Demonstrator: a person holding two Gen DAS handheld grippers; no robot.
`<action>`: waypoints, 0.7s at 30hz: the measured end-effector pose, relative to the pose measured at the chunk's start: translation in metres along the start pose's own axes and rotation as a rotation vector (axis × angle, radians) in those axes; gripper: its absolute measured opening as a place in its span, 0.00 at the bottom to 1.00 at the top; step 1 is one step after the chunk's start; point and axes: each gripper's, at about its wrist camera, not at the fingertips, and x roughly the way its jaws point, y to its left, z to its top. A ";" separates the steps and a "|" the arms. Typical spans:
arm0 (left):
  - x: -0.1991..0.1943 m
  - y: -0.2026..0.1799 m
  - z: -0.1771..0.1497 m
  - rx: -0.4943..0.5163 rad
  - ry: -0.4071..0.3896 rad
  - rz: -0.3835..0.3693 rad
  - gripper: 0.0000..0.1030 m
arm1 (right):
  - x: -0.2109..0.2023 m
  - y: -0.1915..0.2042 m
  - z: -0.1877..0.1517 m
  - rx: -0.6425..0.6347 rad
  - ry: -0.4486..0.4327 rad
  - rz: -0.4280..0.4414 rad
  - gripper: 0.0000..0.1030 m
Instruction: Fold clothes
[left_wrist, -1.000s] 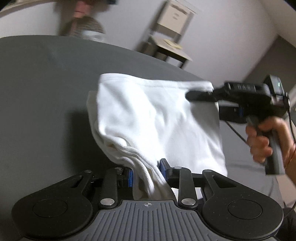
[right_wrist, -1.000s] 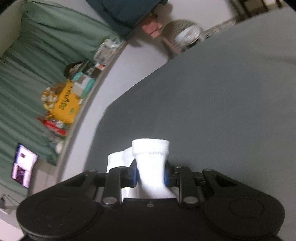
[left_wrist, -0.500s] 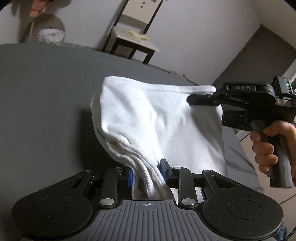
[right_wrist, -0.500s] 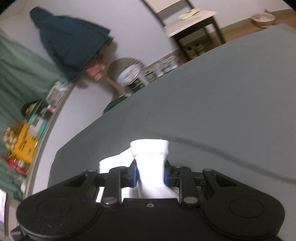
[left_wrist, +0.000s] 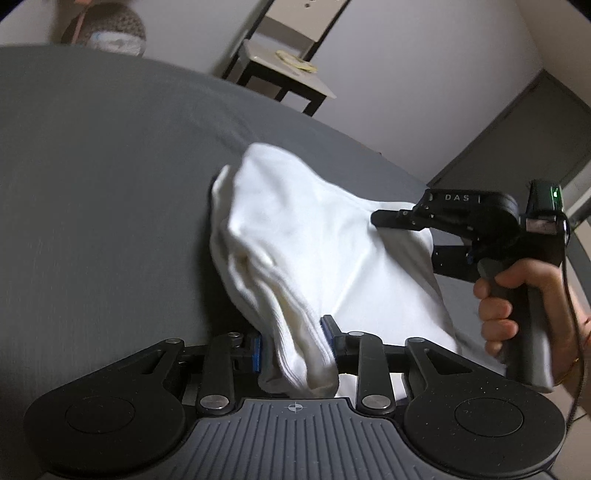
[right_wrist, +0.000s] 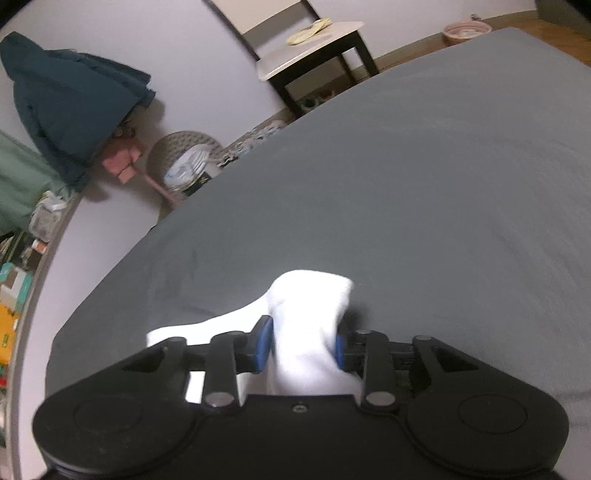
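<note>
A folded white garment (left_wrist: 317, 254) hangs above the grey bed (left_wrist: 96, 184), stretched between both grippers. My left gripper (left_wrist: 293, 341) is shut on a thick bunched corner of it at the bottom of the left wrist view. The right gripper (left_wrist: 384, 219), held by a hand (left_wrist: 517, 295), pinches the opposite corner at the right of that view. In the right wrist view the right gripper (right_wrist: 303, 341) is shut on a wad of the white garment (right_wrist: 310, 310), which bulges out past its blue pads (right_wrist: 263, 341). The cloth sags between the two grips.
The grey bed (right_wrist: 424, 177) fills most of both views. Beyond its far edge stand a dark-legged side table (right_wrist: 310, 48), a woven basket (right_wrist: 184, 155) on the floor and a dark blue coat (right_wrist: 70, 107) hanging on the wall. A dark door (left_wrist: 524, 140) is at right.
The garment has slackened and bunched; its top edge, earlier taut and straight, now sags. The right gripper has swung so its view turns toward the side table.
</note>
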 end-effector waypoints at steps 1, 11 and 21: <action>-0.002 0.004 -0.002 -0.005 0.003 0.007 0.47 | 0.000 0.001 -0.003 -0.008 -0.012 -0.027 0.48; -0.033 0.016 -0.007 0.151 0.061 -0.014 0.66 | -0.071 0.021 -0.053 -0.076 -0.232 -0.099 0.60; -0.079 0.021 -0.031 0.385 -0.049 0.076 0.87 | -0.110 0.069 -0.213 -0.187 -0.434 -0.237 1.00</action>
